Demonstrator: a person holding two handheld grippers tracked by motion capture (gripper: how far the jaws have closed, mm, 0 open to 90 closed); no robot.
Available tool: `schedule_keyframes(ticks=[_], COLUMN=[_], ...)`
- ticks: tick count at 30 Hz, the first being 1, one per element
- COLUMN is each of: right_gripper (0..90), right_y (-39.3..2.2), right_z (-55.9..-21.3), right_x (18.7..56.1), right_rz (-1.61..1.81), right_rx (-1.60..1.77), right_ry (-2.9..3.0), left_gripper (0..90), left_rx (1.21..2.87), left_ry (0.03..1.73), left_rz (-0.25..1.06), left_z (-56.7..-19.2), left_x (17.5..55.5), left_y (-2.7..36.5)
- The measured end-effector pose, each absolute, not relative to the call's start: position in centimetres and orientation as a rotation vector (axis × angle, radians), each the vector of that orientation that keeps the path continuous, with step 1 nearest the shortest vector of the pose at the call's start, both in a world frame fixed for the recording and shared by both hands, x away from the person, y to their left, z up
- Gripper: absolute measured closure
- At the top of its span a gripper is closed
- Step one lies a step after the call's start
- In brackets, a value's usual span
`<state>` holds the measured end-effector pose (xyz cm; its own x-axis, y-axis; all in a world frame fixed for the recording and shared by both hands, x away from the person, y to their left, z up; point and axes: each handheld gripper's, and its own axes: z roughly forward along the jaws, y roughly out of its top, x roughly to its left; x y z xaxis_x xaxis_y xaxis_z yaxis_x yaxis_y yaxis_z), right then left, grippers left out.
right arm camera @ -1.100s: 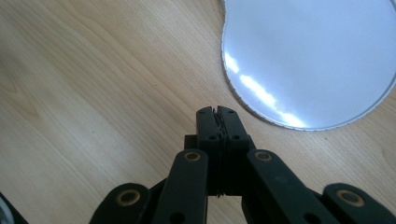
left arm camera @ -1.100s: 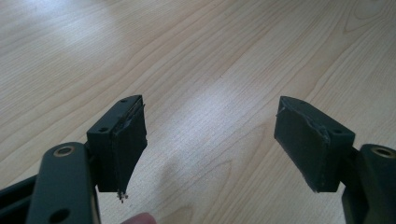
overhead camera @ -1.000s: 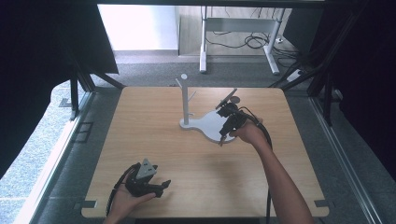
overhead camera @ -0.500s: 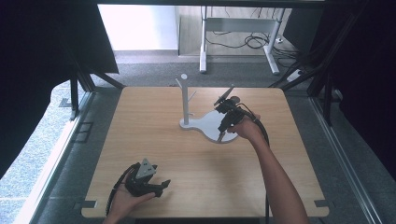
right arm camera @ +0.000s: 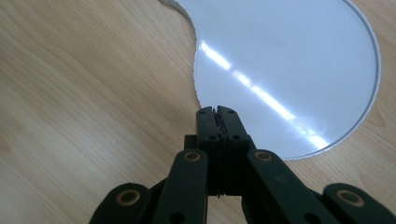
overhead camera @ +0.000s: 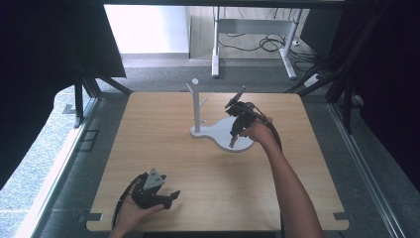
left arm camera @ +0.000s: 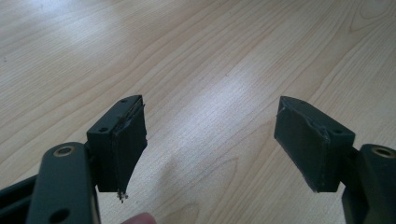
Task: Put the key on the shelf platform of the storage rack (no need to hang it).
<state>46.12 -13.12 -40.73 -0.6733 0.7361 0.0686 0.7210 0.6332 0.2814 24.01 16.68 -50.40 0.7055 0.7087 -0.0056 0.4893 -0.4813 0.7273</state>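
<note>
High view: one table [overhead camera: 163, 148], one white stand [overhead camera: 218, 126] on it, two grippers. The stand is a flat base with one upright post at its 10 o'clock end; the post carries short pegs. The base sits a little toward 1 o'clock from the table's middle. The right gripper [overhead camera: 233, 143] hangs over the base's round lobe, its tips pointing down toward 6 o'clock, low over the plate near its 6 o'clock rim; whether they touch it cannot be told from here. The post stands at about 10 o'clock from this gripper, near but apart. The left gripper [overhead camera: 171, 198] lies at the table's 7 o'clock edge in a hand, well apart from the stand, which is at 1 o'clock from it. Its jaws stand apart, nothing between them.

Left gripper view: the left gripper [left arm camera: 210, 154] has two black jaws spread wide, with bare tabletop [left arm camera: 196, 56] between and beyond them. They hold nothing. A fingertip [left arm camera: 140, 218] shows at 6 o'clock.

Right gripper view: the right gripper [right arm camera: 217, 111] has its jaws pressed together, pad against pad, nothing in between. The tips sit over the base [right arm camera: 289, 51] just inside its 9 o'clock edge; the white plate spreads from 12 to 3 o'clock of the tips. Wood lies at 9 o'clock.
</note>
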Motion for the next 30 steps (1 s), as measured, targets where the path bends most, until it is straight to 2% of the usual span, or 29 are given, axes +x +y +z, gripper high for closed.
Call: schedule_keyframes(ticks=[30], right_gripper=[89.8], right_y=[-14.4], right_z=[-43.5], right_x=[50.1], right_rz=[0.478], right_rx=[1.386], right_ry=[2.716], left_gripper=[25.4], left_rx=[2.175], left_ry=[0.918], left_rz=[0.380], left_z=[-50.6], left_x=[24.1], left_y=[16.9])
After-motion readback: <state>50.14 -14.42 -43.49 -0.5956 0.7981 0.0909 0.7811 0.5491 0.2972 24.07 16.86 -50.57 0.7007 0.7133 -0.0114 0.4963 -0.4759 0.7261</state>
